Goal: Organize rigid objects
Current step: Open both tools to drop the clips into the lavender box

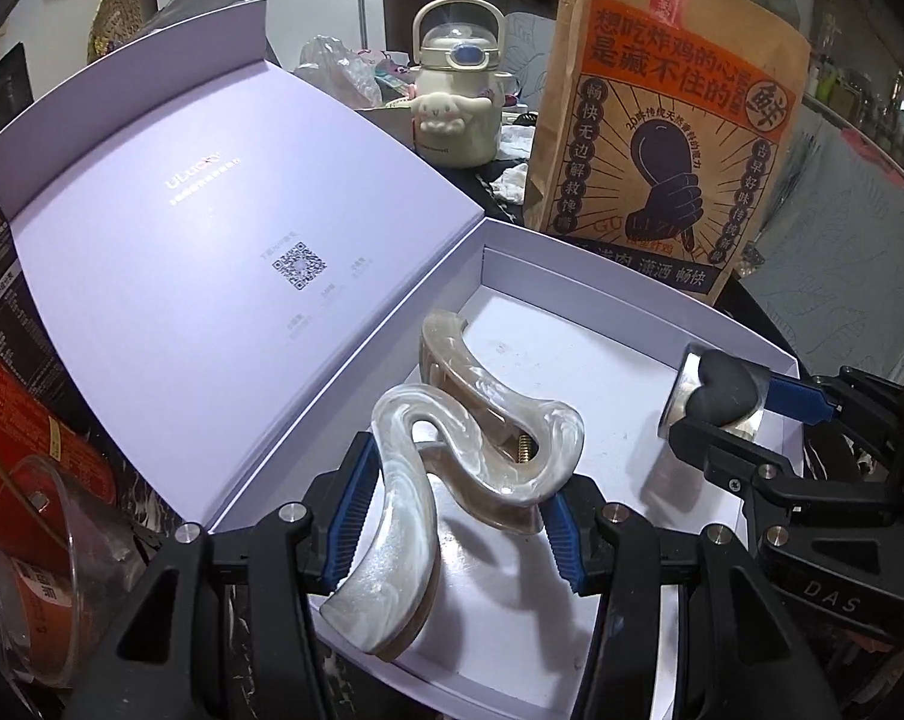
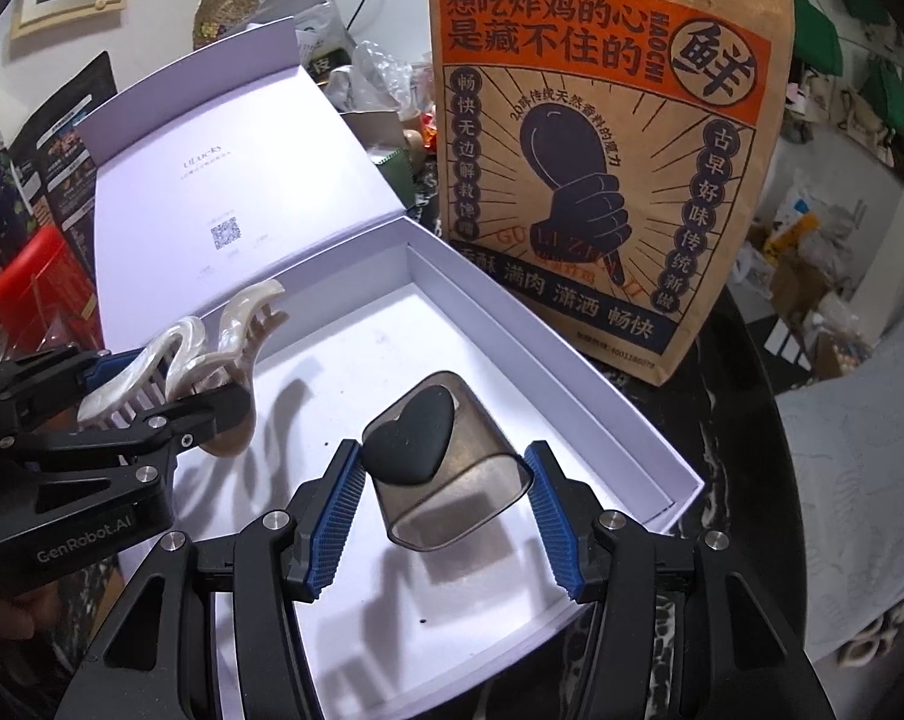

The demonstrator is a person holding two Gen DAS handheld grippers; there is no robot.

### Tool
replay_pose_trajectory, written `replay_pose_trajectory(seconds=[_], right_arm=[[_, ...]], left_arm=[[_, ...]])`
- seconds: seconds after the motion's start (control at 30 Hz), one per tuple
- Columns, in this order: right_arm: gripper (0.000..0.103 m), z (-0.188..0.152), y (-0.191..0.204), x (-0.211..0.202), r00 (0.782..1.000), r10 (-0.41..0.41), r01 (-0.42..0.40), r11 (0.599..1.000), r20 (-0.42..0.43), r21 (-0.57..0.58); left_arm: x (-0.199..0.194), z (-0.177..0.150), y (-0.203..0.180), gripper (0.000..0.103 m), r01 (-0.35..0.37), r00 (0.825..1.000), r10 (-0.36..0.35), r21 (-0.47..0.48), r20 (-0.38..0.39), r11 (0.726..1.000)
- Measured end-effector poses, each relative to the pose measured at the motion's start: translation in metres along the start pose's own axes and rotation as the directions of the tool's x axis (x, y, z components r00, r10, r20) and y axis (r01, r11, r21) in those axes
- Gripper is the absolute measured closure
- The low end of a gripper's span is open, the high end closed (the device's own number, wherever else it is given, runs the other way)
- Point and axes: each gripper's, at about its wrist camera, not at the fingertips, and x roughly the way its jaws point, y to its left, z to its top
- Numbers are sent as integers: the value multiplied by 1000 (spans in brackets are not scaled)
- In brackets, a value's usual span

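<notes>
Both jaws gripping, left gripper (image 1: 452, 534) holding hair claw (image 1: 452, 456), right gripper (image 2: 446, 516) holding heart case (image 2: 446, 468) over box (image 2: 602, 384); next likely lowering, releasing.

A pearly wavy hair claw (image 1: 452, 468) hangs tilted above the open white box (image 1: 578, 276); a smoky translucent case (image 2: 452, 468) with a black heart hovers inside.

both wrist views look down, close, into the shared open box (image 1: 632, 264) (image 2: 602, 396), each showing the other gripper
</notes>
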Motion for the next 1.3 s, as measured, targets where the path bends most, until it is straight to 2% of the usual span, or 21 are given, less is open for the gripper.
replay_pose_trajectory(seconds=[0.13,0.23,0.27,0.33,0.4,0.63,0.77,1.3], right_arm=[[36,1,-2,-4,1000,-24,24,1000,12,2],[34,2,-3,-13,998,-61,61,998,15,1],[31,3,-4,-16,997,-70,70,998,26,-2],[29,3,-5,-20,996,-83,83,997,36,-3],[29,2,-7,-22,996,-87,87,996,38,7],[29,-4,-13,-28,996,-87,86,995,31,41],[29,-7,-14,-38,994,-93,91,995,50,45],[29,-18,1,-97,985,-113,111,994,134,19]], left_arm=[[9,1,3,52,20,998,-22,-32,-59,999],[12,-2,4,48,25,996,-29,-44,-79,999],[11,-1,3,45,21,997,-25,-44,-77,999],[8,1,2,17,24,997,-27,-44,-68,999],[1,2,0,12,18,999,-20,-43,-43,999],[-13,1,0,12,13,1000,-14,-42,-19,999],[-20,-1,-1,12,44,999,-45,-45,-11,998],[-89,-14,-11,12,28,995,-27,-13,95,1000]])
